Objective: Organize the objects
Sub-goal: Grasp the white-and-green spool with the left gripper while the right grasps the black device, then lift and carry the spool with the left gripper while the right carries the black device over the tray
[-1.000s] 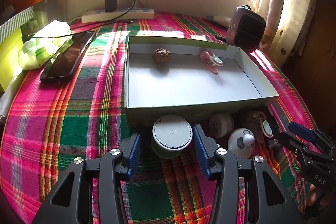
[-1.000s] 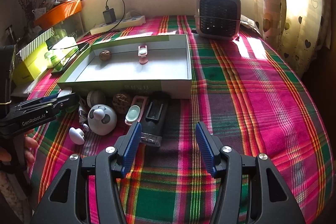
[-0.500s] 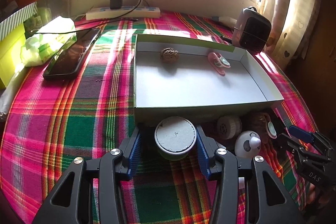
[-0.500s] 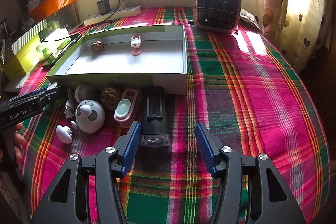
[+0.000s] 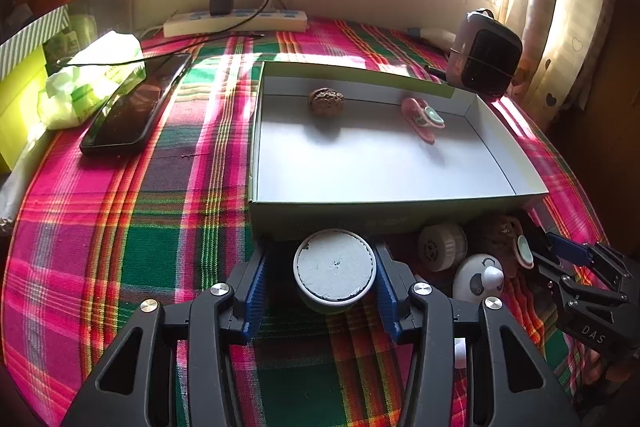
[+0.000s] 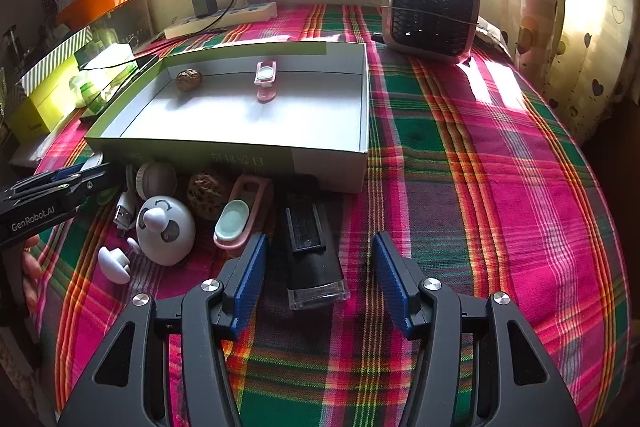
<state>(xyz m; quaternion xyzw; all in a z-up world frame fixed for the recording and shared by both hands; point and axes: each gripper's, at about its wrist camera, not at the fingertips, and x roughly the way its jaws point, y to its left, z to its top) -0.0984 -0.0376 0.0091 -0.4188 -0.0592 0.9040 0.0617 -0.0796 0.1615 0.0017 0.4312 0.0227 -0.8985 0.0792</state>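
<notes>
Lettering "GenRobot.AI" marks left gripper; right gripper reads "DAS".

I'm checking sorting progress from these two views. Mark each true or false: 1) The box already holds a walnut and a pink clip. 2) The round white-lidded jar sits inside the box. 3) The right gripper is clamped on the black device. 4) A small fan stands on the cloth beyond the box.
1) True: a walnut and a pink clip lie in the box.
2) False: the jar is outside, between the left gripper pads.
3) False: the right gripper is open around the black device.
4) True: the fan stands there.
</notes>
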